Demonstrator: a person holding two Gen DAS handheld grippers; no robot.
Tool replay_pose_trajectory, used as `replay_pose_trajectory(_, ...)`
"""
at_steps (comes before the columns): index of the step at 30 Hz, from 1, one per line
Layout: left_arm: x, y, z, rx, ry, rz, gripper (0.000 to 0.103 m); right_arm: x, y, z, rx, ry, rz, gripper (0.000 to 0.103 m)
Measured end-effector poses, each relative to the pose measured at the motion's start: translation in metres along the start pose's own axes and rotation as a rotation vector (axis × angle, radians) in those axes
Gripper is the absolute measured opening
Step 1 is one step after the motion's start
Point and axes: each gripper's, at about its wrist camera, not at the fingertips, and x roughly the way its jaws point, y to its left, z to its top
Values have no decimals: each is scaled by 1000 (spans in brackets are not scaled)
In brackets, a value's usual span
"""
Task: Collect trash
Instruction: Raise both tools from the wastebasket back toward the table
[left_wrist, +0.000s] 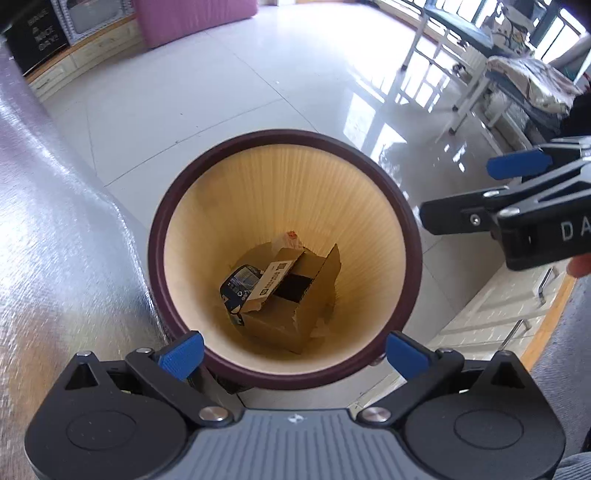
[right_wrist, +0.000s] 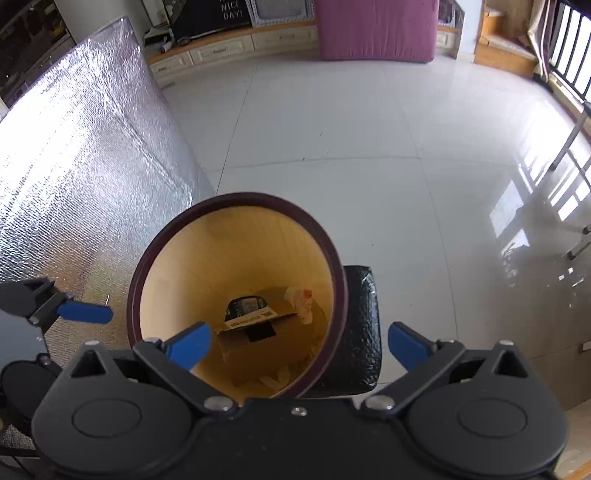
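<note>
Cardboard box (left_wrist: 291, 291) lies in the bin (left_wrist: 284, 140); both your left gripper (left_wrist: 293, 354) and right gripper (right_wrist: 299, 345) gape empty, so lift clear of the rim.

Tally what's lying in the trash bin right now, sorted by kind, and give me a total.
In the trash bin:
Brown cardboard box, open flaps: 1
Dark printed package: 1
White wrapper with red print: 1
Total: 3 visible; anything beneath the box is hidden.
</note>
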Motion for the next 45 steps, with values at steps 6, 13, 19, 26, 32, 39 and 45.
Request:
replay_pose_trajectory(6, -31, 4, -11, -78, -67, 11, 103, -28, -12, -12, 0, -32, -38, 103)
replay_pose_trajectory(13, -75, 8, -26, -144, -156, 35, 103, -67, -11, -27, -27, -83, -43, 103)
replay_pose_trajectory(19, -104, 5, -39, -176, -217, 58, 103, -99, 0, -40, -53, -131, -27, 103)
replay_pose_trajectory(26, -143, -5, -53, -195, -309, 59, 103, -142, 8, -52, -73, -200, -30, 103)
replay_pose_trajectory(32, -174, -13, -63, -206, -393, 82, 103, -175, 12, -62, -79, -262, -32, 103)
replay_pose_trajectory(39, -213, -22, -81, -195, -504, 94, 103, -202, 23, -74, -84, -304, -26, 103)
replay_pose_trajectory(45, -247, -20, -102, -195, -601, 82, 103, -231, 36, -82, -90, -382, -8, 103)
